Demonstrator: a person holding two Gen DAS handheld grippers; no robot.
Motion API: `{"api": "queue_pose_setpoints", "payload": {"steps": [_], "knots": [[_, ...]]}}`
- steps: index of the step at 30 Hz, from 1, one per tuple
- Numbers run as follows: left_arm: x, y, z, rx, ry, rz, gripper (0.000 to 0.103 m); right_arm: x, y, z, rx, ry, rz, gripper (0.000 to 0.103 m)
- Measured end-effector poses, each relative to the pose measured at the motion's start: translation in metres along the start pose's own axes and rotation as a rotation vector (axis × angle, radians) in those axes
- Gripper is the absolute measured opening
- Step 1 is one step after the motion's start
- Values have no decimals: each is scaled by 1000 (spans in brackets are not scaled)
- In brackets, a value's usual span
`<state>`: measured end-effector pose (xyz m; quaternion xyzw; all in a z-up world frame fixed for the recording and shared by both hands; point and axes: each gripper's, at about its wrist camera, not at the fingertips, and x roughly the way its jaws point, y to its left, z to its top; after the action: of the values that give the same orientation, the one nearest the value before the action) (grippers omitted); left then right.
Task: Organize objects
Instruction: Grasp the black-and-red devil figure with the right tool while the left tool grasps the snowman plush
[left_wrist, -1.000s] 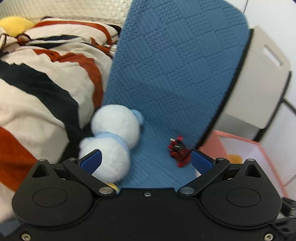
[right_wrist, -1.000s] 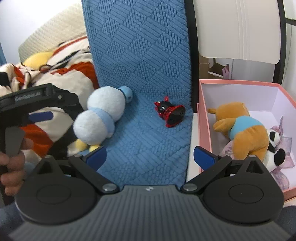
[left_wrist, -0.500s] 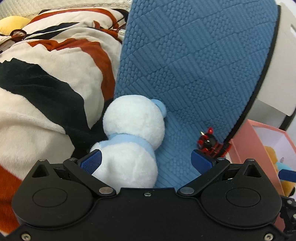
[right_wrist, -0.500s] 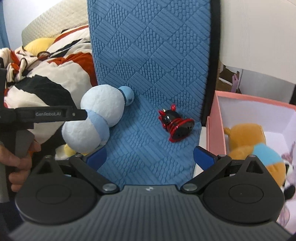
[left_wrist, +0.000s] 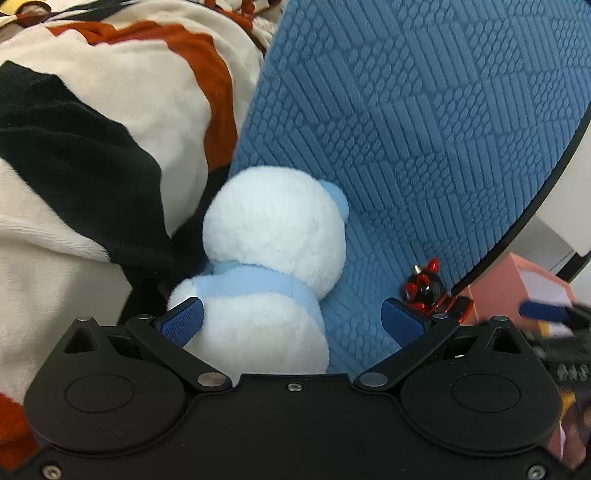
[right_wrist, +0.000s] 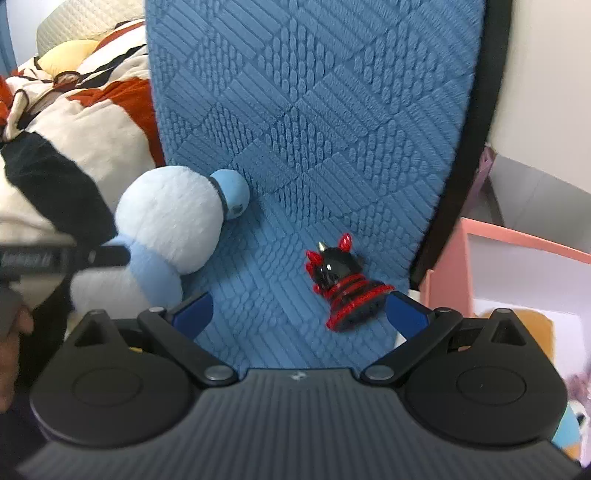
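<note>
Your left hand-held gripper (left_wrist: 291, 320) stood wide w/ the white plush (left_wrist: 266, 266) btwn its pads, nothing clamped yet. Your right hand-held gripper (right_wrist: 300, 311) was wide too, the red-black figure (right_wrist: 343, 286) near its right pad. Risk: soft plush squashing and slipping out; figure getting nudged off the blue mat (right_wrist: 314, 110) edge. Beyond: striped blanket (left_wrist: 92, 110) on the bed, pink box (right_wrist: 517, 243) at right.

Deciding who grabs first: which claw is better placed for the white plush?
Left: the left claw is open with the white plush already between its fingers; the right claw faces the red-black toy.
</note>
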<state>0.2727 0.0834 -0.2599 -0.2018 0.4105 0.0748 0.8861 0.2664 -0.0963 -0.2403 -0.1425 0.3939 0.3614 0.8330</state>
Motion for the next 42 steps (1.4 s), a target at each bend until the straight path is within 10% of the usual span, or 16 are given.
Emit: {"api": "queue_pose_setpoints", "payload": {"steps": [23,34,42], "knots": [[42,-4,11,-8,89,130,103,140,-18,32,-204,225,-100,100],[45,-4,9,-10,97,150,103,150,-7,16,-294,250,-145,58],[46,-8,5,-4,87,173,103,109,-6,-7,-276,176,-199,59]]}}
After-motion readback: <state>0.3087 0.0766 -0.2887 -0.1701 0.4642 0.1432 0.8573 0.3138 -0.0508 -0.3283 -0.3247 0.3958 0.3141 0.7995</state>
